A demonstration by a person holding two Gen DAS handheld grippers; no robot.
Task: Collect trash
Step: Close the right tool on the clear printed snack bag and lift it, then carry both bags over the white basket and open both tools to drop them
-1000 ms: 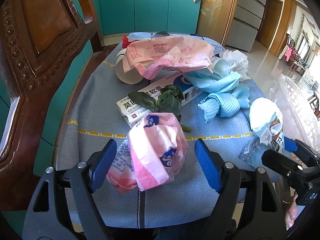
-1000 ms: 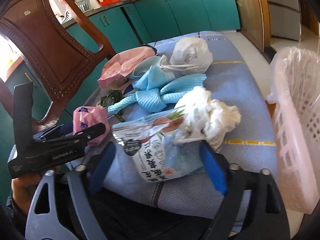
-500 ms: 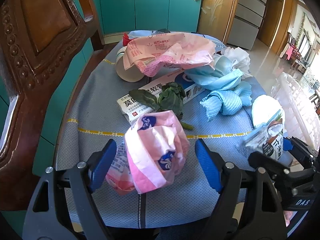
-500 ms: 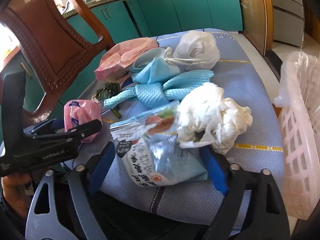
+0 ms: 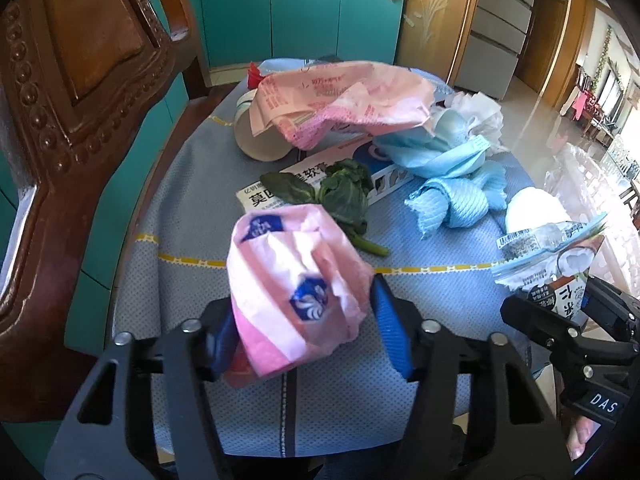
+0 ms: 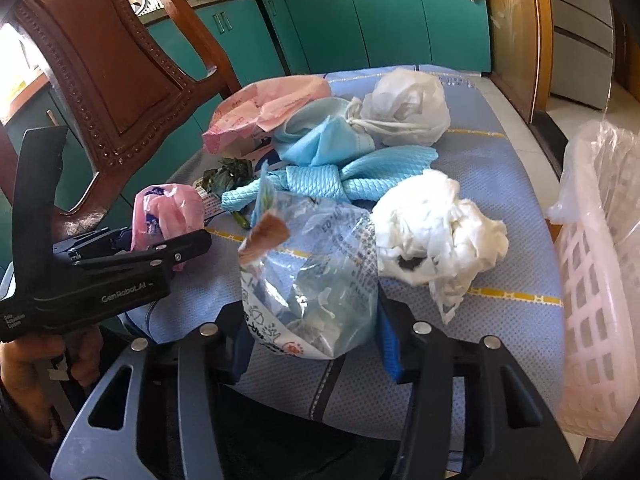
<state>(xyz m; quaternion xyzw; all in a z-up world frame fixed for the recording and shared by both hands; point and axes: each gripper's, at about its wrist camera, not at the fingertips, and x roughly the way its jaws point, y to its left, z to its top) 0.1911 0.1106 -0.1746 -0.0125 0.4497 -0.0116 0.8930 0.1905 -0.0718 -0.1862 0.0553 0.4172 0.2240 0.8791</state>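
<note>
Both grippers, left gripper and right gripper, have just closed, clamping light, crushable trash: pink wrapper, clear bag; I grip mid-bulk.

My pink wrapper is blurred and covers the left pad of my left tongs. The leaf hides the middle of the box print. The basket is cut off at the right edge.
</note>
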